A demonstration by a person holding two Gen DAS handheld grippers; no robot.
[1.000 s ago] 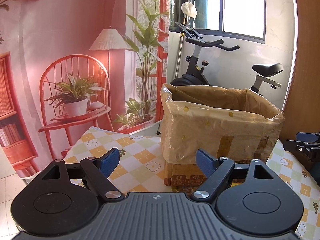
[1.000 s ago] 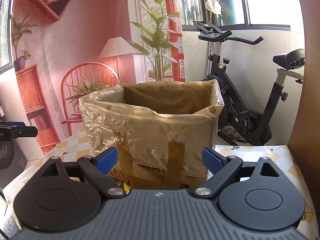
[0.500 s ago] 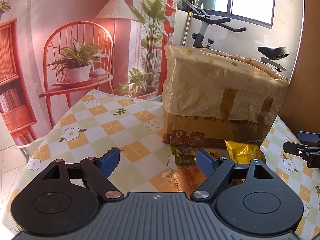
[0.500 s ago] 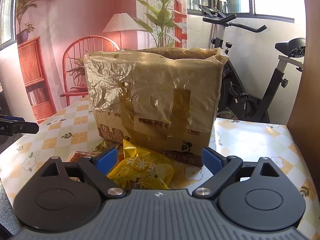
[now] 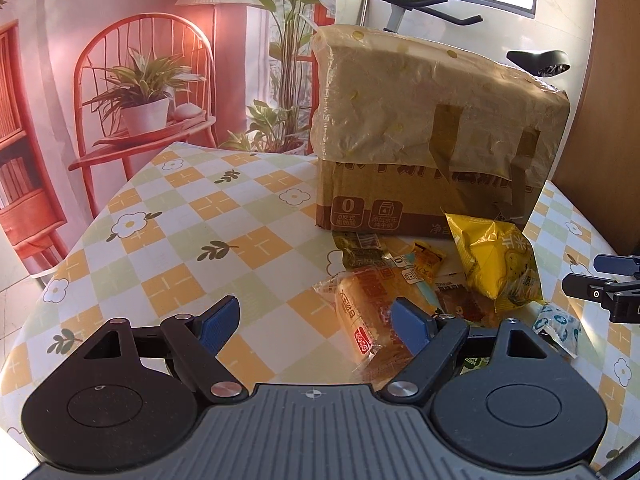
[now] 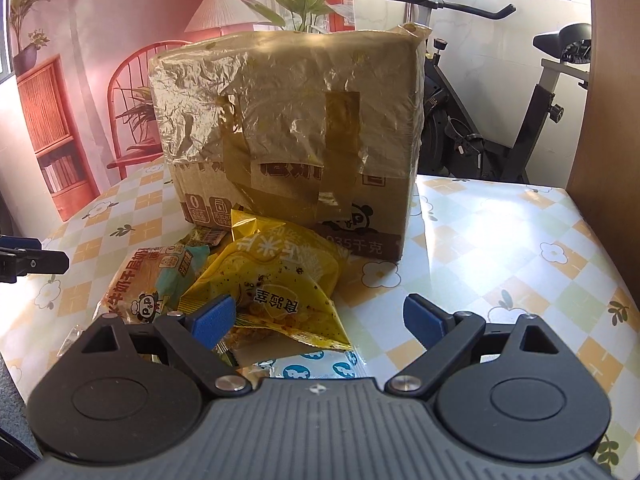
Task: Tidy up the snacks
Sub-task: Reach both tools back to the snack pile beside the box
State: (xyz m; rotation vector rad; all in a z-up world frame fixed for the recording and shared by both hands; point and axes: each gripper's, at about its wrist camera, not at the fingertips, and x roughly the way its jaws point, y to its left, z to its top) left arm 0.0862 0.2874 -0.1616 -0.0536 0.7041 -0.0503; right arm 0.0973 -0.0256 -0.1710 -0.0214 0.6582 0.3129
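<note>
Yellow packet between the right claw's tips, both claws released

Yellow crinkled snack packet (image 6: 272,280) lies at centre frame in the right wrist view, just ahead of the right claw (image 6: 318,316), nearer its left blue tip; that claw is spread wide and grips nothing. The left claw (image 5: 316,320) is likewise released, with the orange clear-wrapped bread packet (image 5: 368,312) beside its right tip. Snacks lie heaped on the checked floral surface (image 5: 192,240) against the plastic-lined cardboard box (image 6: 288,128).
</note>
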